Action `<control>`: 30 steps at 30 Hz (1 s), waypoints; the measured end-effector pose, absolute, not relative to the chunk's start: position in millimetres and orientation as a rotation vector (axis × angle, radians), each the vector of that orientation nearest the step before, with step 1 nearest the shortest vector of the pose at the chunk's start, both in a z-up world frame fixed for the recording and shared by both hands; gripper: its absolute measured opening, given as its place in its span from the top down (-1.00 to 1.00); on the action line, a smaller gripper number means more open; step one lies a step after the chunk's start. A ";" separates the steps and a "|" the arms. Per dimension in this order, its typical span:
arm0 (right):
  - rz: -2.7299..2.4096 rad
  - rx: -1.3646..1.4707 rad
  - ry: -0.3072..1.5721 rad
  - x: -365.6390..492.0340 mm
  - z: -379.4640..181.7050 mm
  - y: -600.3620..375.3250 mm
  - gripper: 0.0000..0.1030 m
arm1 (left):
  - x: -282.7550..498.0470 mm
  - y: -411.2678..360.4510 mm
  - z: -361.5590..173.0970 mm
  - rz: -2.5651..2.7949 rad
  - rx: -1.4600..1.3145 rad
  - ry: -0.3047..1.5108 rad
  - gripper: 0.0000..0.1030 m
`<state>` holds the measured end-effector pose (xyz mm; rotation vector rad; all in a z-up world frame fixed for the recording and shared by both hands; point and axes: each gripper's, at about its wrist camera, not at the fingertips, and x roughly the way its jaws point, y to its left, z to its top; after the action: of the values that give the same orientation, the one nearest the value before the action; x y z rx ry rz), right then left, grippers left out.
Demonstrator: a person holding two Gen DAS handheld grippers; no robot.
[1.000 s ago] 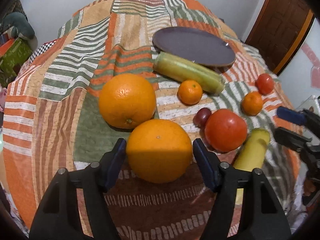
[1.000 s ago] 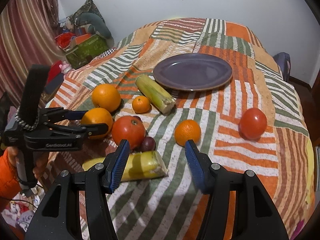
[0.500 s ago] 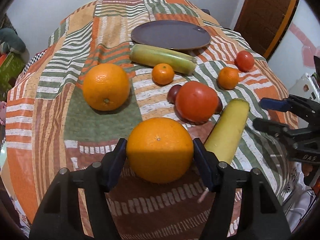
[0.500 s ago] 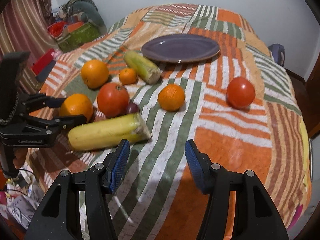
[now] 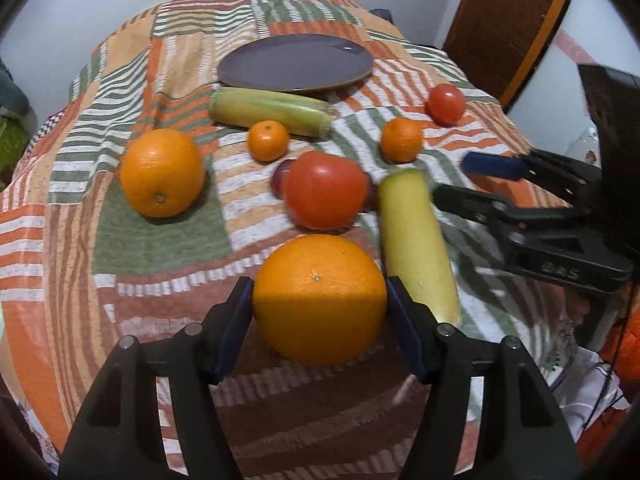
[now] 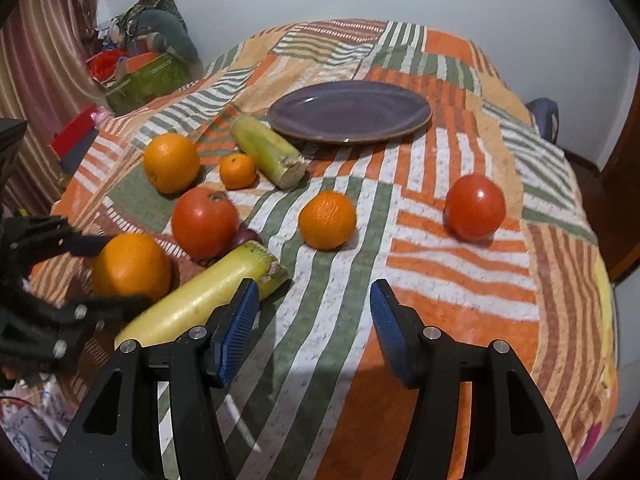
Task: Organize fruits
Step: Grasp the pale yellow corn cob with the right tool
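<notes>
My left gripper (image 5: 320,300) is shut on a large orange (image 5: 318,296) near the cloth's front edge; the right wrist view shows that orange (image 6: 132,266) between its black fingers. A second large orange (image 5: 162,172), two mandarins (image 5: 268,140) (image 5: 401,139), a big tomato (image 5: 324,190), a small tomato (image 5: 446,104), a dark plum (image 5: 280,176) and two yellow-green stalks (image 5: 416,240) (image 5: 272,111) lie on the cloth. A purple plate (image 5: 296,62) sits bare at the back. My right gripper (image 6: 312,312) is open over bare cloth, beside the near stalk (image 6: 200,292).
A striped patchwork cloth (image 6: 440,264) covers the round table and drops away at its edges. A wooden door (image 5: 508,20) stands at the back right. Bags and boxes (image 6: 140,76) are piled by the curtain on the left.
The left gripper has carried the orange to the right, away from the second large orange and towards the near stalk and the right gripper. The right gripper has hardly moved and stays open.
</notes>
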<state>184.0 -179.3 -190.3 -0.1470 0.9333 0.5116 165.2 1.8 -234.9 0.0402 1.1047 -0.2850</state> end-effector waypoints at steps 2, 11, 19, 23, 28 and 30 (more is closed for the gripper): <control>0.499 -0.160 0.930 185.8 -188.5 -178.4 -0.06 | 165.4 -4.2 -234.4 -0.299 0.038 1.105 -0.26; 0.564 -0.122 0.935 170.1 -165.4 -168.2 -0.06 | 161.1 14.0 -231.3 -0.257 -0.013 1.100 -0.26; 0.562 -0.172 1.035 170.5 -183.6 -131.2 -0.06 | 148.6 58.9 -219.7 -0.133 -0.048 1.053 -0.26; 0.537 -0.189 1.065 173.2 -193.2 -120.9 -0.13 | 145.7 71.4 -215.4 -0.122 -0.088 1.042 -0.26; 0.541 -0.183 1.096 176.6 -197.6 -122.7 -0.11 | 140.2 72.2 -209.0 -0.130 -0.102 1.016 -0.26; 0.558 -0.182 1.104 177.2 -197.0 -125.1 -0.08 | 138.0 70.1 -206.4 -0.135 -0.097 1.007 -0.26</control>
<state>177.2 -125.1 -197.0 -0.1818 1.1037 0.5576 138.0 70.1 -206.4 -0.0974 1.0070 -0.1353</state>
